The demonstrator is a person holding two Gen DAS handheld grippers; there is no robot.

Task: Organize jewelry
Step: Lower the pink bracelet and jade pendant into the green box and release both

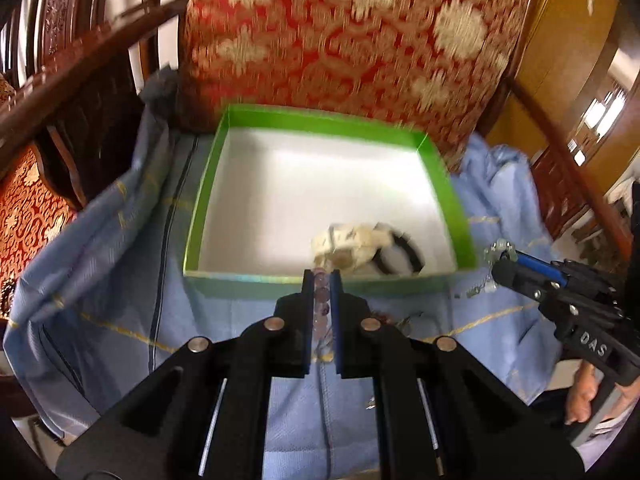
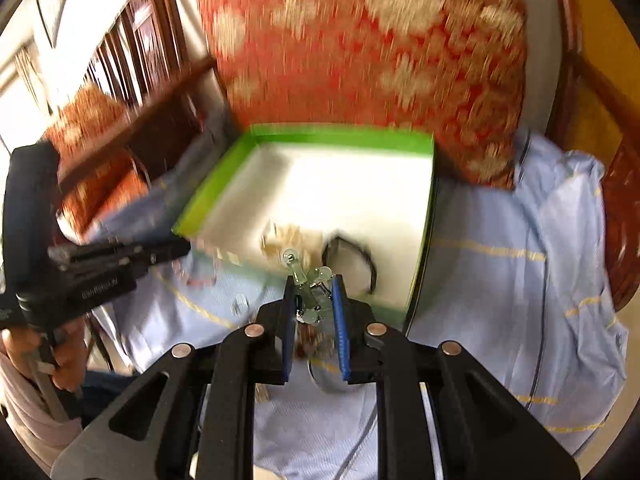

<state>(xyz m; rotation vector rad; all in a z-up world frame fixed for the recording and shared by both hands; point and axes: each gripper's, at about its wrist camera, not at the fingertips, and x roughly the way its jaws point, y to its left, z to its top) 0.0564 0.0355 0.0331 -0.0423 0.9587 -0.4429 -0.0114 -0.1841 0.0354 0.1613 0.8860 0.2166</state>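
Observation:
A green box with a white floor sits on a blue cloth. Inside it lie a cream bead bracelet and a black band. My left gripper is shut on a pink bead bracelet at the box's near wall. My right gripper is shut on a pale green bead piece just before the box. The right gripper also shows in the left wrist view, and the left gripper in the right wrist view.
A red and gold cushion stands behind the box against a dark wooden chair frame. A few small jewelry pieces lie on the cloth near the box. The cloth hangs over the seat edges.

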